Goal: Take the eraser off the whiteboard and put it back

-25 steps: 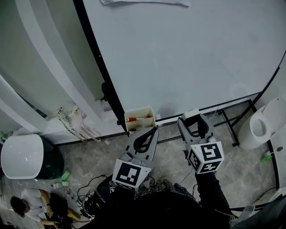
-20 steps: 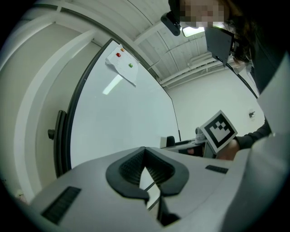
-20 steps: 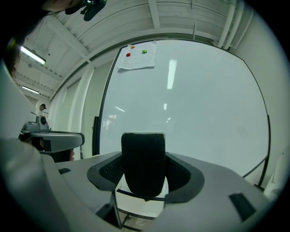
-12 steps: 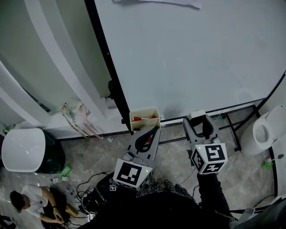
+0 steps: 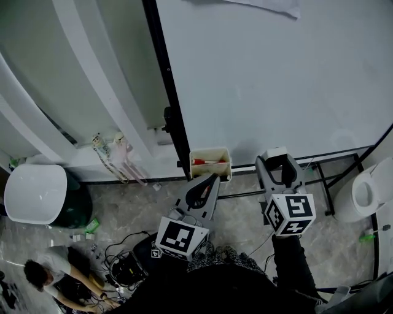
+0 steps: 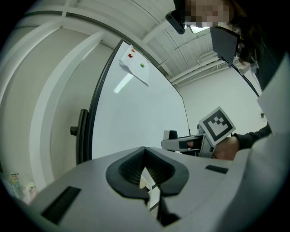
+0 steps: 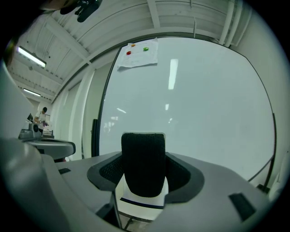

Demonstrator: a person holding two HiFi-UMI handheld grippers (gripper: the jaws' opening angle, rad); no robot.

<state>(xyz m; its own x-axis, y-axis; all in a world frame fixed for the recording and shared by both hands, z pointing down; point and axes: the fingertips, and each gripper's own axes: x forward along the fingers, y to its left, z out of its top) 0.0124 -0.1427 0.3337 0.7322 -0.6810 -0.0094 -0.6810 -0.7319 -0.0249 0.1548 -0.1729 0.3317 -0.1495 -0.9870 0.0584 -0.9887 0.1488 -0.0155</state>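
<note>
The eraser [image 7: 142, 170] sits between the fingers of the right gripper [image 5: 276, 162], with the whiteboard [image 5: 276, 80] ahead of them. A tray [image 5: 209, 151] sits at the board's lower edge, just ahead of the fingers of the left gripper [image 5: 212, 180].

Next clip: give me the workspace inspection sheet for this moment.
Surface: large white whiteboard in a black frame, no writing seen; paper sheet pinned at its top.
Job's things: black-felt, white-backed eraser, held in the right gripper.
Clutter: cream tray holding red markers.
Grippers: right gripper shut on eraser; left gripper shut, empty.
Cables: black cables tangled on the floor.
Surroundings: crouching person; white-lidded bin.
</note>
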